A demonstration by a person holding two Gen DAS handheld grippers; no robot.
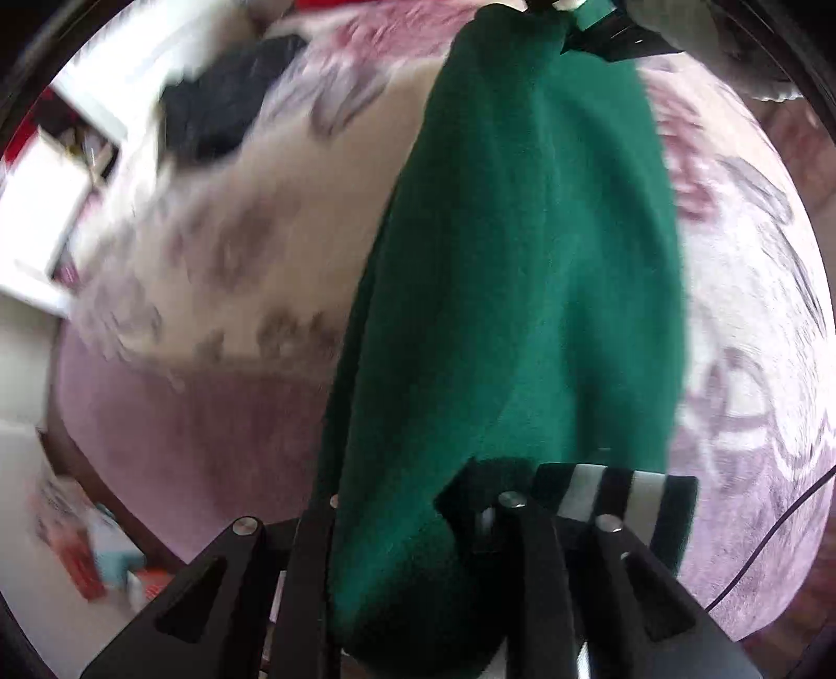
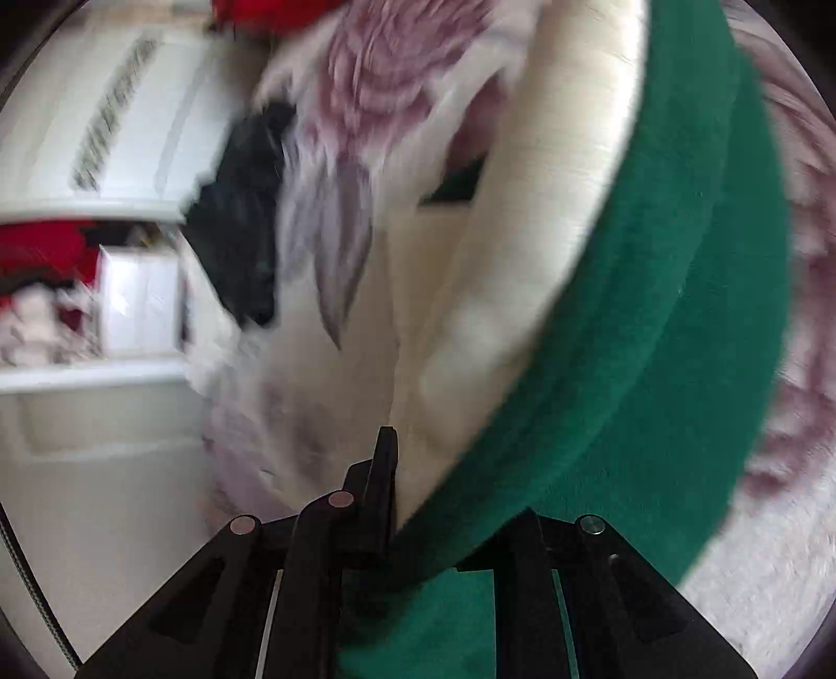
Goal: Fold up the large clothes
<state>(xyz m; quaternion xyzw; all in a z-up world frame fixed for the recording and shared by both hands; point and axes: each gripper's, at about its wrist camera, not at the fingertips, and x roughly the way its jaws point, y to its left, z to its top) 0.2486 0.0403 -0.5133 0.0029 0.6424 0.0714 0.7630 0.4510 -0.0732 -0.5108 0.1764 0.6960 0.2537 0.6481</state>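
A dark green garment (image 1: 522, 235) hangs stretched between the two grippers above the bed. In the left wrist view my left gripper (image 1: 407, 522) is shut on its near end, beside a black-and-white striped cuff (image 1: 616, 496). The far end runs up to my right gripper (image 1: 590, 21) at the top edge. In the right wrist view the green garment (image 2: 653, 339) shows a cream inner side (image 2: 522, 235), and my right gripper (image 2: 449, 501) is shut on its edge. The fabric hides the fingertips of both grippers.
A floral pink-and-white blanket (image 1: 747, 313) covers the bed below. A dark garment (image 1: 219, 109) lies on it at the far left, also seen as a dark garment (image 2: 240, 219). White shelves (image 2: 104, 130) with red items stand beside the bed. A thin cable (image 1: 773, 527) crosses the right.
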